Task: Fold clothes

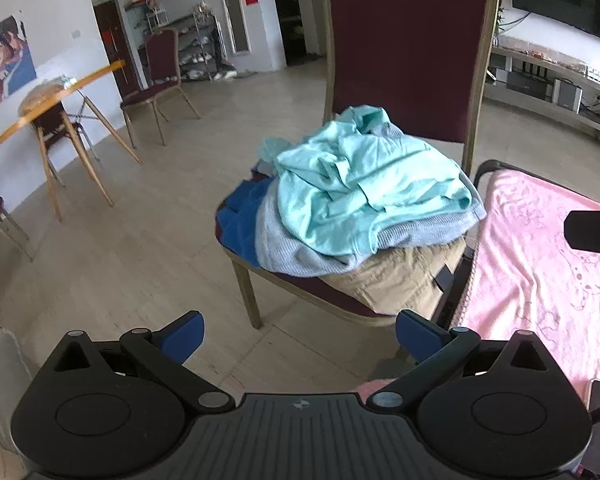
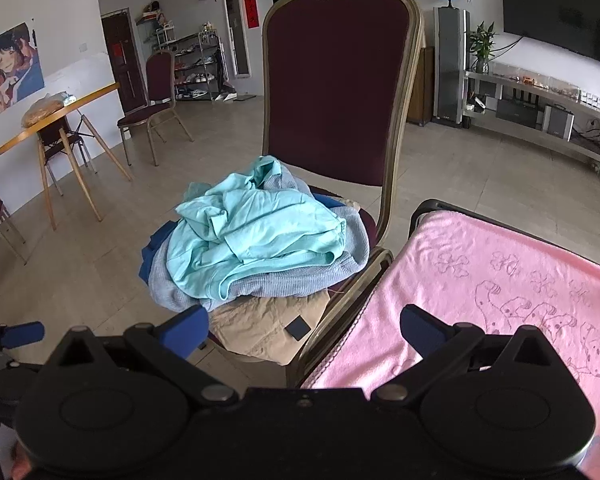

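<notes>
A pile of clothes sits on the seat of a maroon chair (image 1: 408,40) (image 2: 332,80). A crumpled mint-green shirt (image 1: 364,184) (image 2: 256,232) lies on top, over a grey knit garment (image 1: 284,248) (image 2: 260,284), a blue garment (image 1: 240,220) (image 2: 156,244) and a tan garment (image 1: 404,276) (image 2: 264,324). My left gripper (image 1: 300,338) is open and empty, held above the floor in front of the chair. My right gripper (image 2: 304,334) is open and empty, just short of the tan garment and the chair's front corner.
A surface covered with a pink blanket (image 1: 540,272) (image 2: 480,300) stands right of the chair. A wooden table (image 1: 56,100) (image 2: 56,116) and a second maroon chair (image 1: 160,76) (image 2: 160,84) stand at the left. A TV bench (image 2: 540,120) runs along the right wall.
</notes>
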The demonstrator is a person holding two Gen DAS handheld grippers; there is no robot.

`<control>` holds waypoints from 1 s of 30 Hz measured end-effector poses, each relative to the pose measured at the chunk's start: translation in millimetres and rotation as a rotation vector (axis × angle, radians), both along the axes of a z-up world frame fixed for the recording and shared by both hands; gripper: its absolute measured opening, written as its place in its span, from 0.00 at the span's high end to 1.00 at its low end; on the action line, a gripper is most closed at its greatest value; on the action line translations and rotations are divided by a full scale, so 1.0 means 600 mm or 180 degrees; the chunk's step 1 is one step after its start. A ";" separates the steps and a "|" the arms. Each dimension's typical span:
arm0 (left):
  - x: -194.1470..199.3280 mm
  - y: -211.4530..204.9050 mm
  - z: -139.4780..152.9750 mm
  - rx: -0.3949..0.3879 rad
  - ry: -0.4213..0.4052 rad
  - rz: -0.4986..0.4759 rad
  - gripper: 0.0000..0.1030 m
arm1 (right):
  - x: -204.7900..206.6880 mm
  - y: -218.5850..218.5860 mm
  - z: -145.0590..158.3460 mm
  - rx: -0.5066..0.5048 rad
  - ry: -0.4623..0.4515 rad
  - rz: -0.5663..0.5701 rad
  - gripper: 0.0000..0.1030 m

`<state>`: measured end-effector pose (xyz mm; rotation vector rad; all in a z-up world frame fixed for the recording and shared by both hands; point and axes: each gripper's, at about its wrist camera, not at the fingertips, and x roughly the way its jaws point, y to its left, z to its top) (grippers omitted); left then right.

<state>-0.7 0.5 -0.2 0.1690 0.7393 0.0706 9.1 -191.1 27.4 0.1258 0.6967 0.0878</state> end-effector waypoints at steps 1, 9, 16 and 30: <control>-0.001 0.000 0.000 -0.0005 0.0010 0.0012 0.00 | 0.000 -0.001 -0.001 -0.0002 0.0011 -0.0002 0.00; 0.011 -0.008 -0.017 -0.0086 0.0240 -0.0064 0.00 | 0.000 -0.010 -0.011 -0.0019 0.0095 -0.0021 0.00; 0.018 -0.011 -0.029 -0.0070 0.0292 -0.0101 0.00 | 0.003 -0.012 -0.022 -0.0016 0.0166 -0.0016 0.00; 0.016 -0.011 -0.026 -0.0067 0.0272 -0.0101 0.00 | 0.000 -0.007 -0.026 0.0014 0.0188 0.0033 0.00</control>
